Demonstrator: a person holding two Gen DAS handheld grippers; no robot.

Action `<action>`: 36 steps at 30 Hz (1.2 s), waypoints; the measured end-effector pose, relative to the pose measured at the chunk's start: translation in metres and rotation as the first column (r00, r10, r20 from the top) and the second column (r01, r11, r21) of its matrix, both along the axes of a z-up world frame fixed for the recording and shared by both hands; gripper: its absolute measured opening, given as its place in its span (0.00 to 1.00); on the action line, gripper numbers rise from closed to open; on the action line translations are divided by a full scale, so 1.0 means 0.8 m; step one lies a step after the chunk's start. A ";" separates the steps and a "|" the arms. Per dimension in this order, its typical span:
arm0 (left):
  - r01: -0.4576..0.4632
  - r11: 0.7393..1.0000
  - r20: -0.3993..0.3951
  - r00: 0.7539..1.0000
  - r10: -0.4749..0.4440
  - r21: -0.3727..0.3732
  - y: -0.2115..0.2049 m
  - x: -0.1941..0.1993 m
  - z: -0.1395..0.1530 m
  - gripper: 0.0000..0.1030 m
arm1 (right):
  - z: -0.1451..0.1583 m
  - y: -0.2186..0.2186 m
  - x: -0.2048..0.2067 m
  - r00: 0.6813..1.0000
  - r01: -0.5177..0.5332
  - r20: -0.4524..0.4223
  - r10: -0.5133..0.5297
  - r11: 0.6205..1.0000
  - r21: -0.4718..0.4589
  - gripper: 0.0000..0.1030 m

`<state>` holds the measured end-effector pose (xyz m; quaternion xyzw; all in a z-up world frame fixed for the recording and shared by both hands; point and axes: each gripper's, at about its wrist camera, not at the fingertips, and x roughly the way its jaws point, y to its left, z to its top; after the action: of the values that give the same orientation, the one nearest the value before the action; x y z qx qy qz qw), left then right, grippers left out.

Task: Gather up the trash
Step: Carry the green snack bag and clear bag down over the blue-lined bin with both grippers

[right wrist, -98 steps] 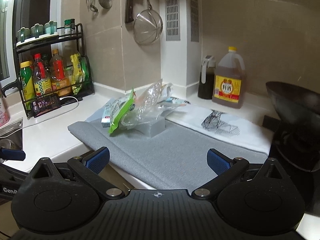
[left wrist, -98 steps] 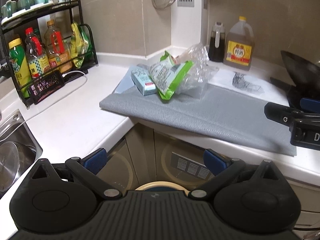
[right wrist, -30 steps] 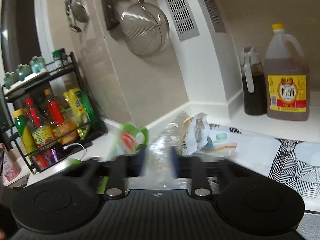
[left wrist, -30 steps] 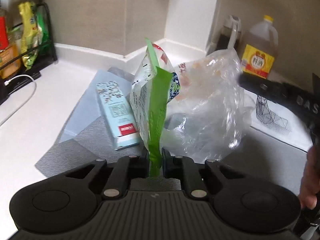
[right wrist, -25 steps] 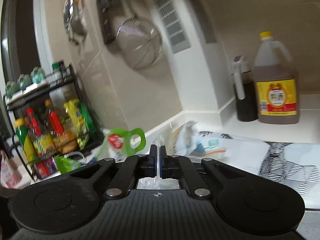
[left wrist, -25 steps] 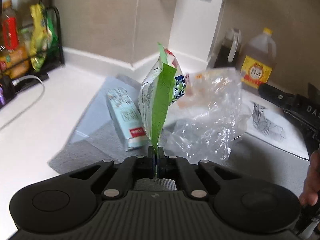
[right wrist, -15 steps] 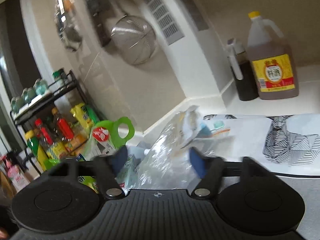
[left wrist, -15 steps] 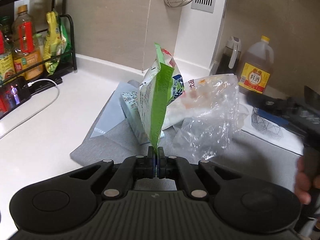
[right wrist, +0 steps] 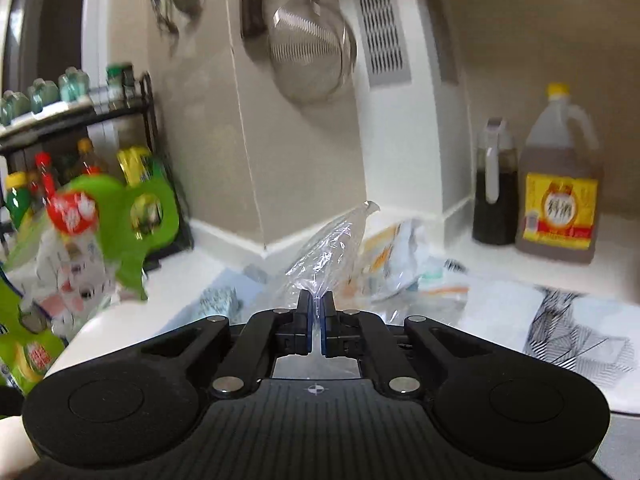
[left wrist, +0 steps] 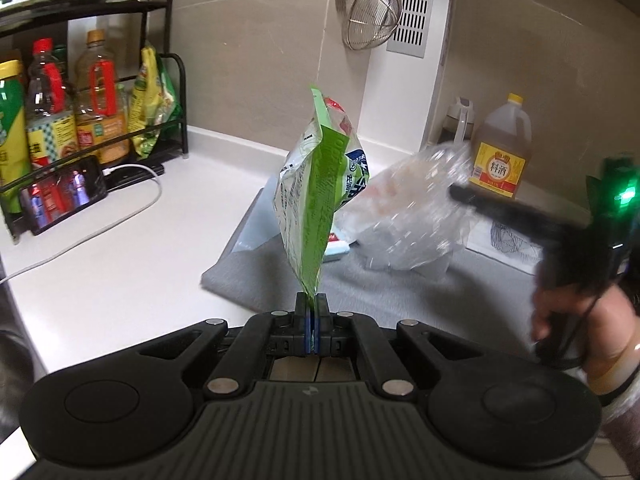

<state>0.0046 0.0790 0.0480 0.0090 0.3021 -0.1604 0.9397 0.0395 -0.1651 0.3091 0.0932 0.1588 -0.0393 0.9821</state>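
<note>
My left gripper [left wrist: 311,300] is shut on the bottom edge of a green and white snack bag [left wrist: 318,184], held upright above the grey mat [left wrist: 400,300]. The bag also shows blurred at the left of the right wrist view [right wrist: 80,240]. My right gripper [right wrist: 316,300] is shut on a clear plastic bag [right wrist: 324,256], which shows in the left wrist view [left wrist: 412,216] lifted at its upper right by the right gripper [left wrist: 460,194]. A small light-blue carton [left wrist: 336,248] lies on the mat, mostly hidden behind the green bag.
A black rack [left wrist: 80,92] of bottles and a phone [left wrist: 60,200] with a white cable stand at the left. A brown oil jug [left wrist: 502,152] and a dark bottle [right wrist: 494,184] stand at the back right. A strainer [left wrist: 372,20] hangs on the wall. A patterned sheet [right wrist: 580,328] lies at right.
My left gripper has pulled back and up with the green bag. My right gripper, open half a second ago, has shut on the clear bag and lifts it.
</note>
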 end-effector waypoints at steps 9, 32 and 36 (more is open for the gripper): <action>0.006 1.000 -0.011 1.000 -0.006 0.024 0.029 -0.085 -0.012 0.01 | 0.049 -0.006 -0.132 0.989 -0.099 0.113 0.091 0.992 0.074 0.04; 0.025 0.989 -0.333 0.942 0.026 0.149 0.054 -0.205 -0.164 0.01 | -0.100 0.096 -0.291 0.937 -0.193 -0.290 0.194 0.981 0.031 0.04; 0.030 0.986 -0.357 0.934 0.030 0.161 0.056 -0.199 -0.170 0.01 | -0.109 0.099 -0.289 0.928 -0.197 -0.317 0.196 0.980 0.029 0.04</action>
<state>-0.1548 0.1239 -0.0881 0.0569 0.4803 -0.1340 0.8650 -0.1918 -0.0862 0.2222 0.0676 0.3233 0.0443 0.9428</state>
